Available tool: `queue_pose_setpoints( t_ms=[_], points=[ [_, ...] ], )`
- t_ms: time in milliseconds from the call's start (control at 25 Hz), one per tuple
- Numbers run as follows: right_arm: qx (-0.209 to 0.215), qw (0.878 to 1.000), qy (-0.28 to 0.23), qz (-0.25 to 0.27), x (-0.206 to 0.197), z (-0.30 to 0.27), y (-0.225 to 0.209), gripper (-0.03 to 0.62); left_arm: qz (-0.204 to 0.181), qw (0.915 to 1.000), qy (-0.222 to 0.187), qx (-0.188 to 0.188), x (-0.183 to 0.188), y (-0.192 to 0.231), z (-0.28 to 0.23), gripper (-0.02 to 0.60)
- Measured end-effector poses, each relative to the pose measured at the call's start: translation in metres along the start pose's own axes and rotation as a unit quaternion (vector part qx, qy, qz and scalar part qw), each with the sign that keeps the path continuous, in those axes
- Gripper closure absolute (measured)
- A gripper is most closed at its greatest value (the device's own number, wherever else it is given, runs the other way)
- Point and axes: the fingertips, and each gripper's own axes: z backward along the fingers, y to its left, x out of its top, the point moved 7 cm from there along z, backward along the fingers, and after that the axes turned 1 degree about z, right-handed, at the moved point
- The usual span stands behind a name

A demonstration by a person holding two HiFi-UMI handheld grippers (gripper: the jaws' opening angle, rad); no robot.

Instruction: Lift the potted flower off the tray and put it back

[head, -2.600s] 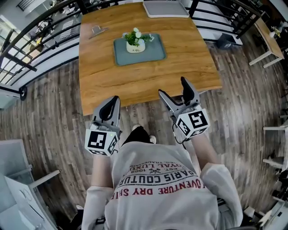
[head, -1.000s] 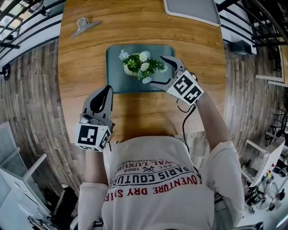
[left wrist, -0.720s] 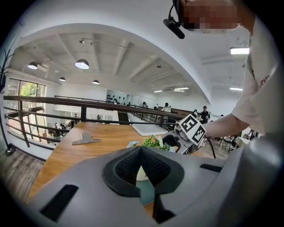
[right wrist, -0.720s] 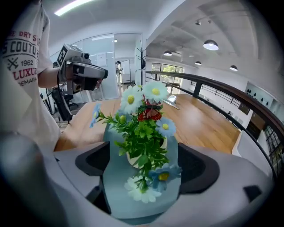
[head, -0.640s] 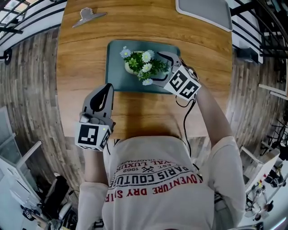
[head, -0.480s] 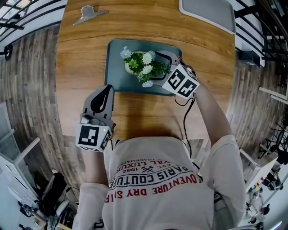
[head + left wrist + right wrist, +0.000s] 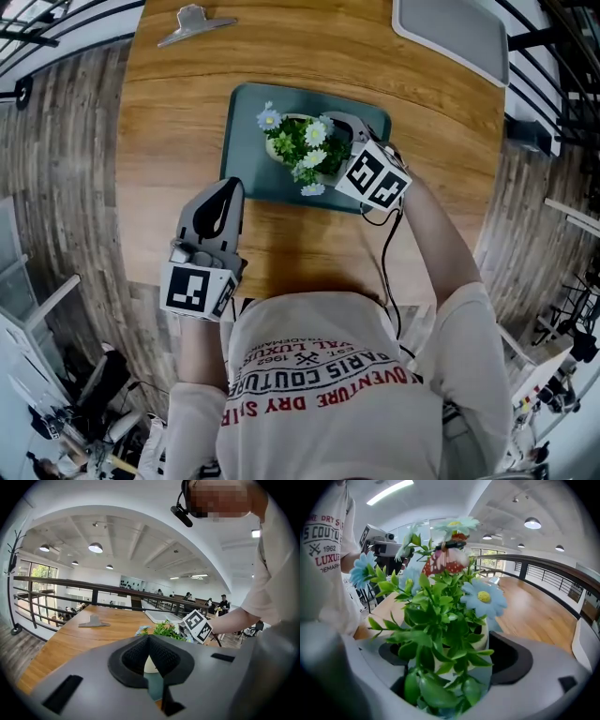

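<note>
The potted flower [image 7: 298,146], a white pot with green leaves and pale blue and white blooms, stands over the dark teal tray [image 7: 246,178] on the wooden table [image 7: 169,122]. My right gripper [image 7: 330,146] reaches in from the right and is shut on the pot, one jaw on each side. In the right gripper view the pot [image 7: 482,632] fills the space between the pads of my right gripper [image 7: 457,660], and leaves hide the left pad. My left gripper [image 7: 228,186] is shut on nothing, over the table just short of the tray's near left corner. In the left gripper view the plant [image 7: 166,629] is ahead.
A metal clip [image 7: 192,21] lies at the table's far left. A flat grey board [image 7: 455,30] rests at the far right corner. Black railings [image 7: 37,19] run beyond the table. The table's near edge is close to the person's body.
The person stepped up to the table. My right gripper reached to the tray and closed round the pot; the plant now leans slightly toward me. The left gripper stayed shut beside the tray.
</note>
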Motion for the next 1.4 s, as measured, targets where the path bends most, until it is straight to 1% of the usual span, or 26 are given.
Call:
queue_pose_setpoints(
  t_ms=[160, 320, 400, 600, 840, 1120, 1400],
  points=[
    [0.003, 1.000, -0.010, -0.001, -0.005, -0.008, -0.001, 0.126, 0.000, 0.9999, -0.012, -0.002, -0.001, 0.002, -0.006, 0.569],
    [-0.006, 1.000, -0.019, 0.016, -0.009, -0.012, -0.001, 0.126, 0.001, 0.9996, -0.026, -0.009, -0.002, 0.001, -0.012, 0.569],
    [-0.007, 0.999, -0.029, 0.015, -0.008, -0.013, -0.001, 0.126, 0.000, 0.9995, -0.029, -0.011, -0.003, 0.000, -0.014, 0.569],
    [-0.010, 0.999, -0.043, 0.013, -0.009, -0.012, 0.000, 0.126, 0.000, 0.9995, -0.028, -0.016, -0.006, -0.001, -0.017, 0.569],
    [-0.021, 0.999, -0.049, 0.008, -0.007, -0.011, 0.000, 0.118, -0.002, 0.9995, -0.024, -0.019, -0.008, 0.000, -0.016, 0.569],
    [-0.060, 0.996, -0.062, -0.013, -0.004, -0.004, 0.004, 0.118, -0.013, 0.9993, -0.022, -0.028, -0.001, 0.000, -0.010, 0.569],
    [-0.107, 0.990, -0.083, -0.048, 0.022, 0.021, 0.009, 0.118, -0.023, 0.9985, -0.028, -0.042, 0.012, 0.004, 0.003, 0.569]
  ],
)
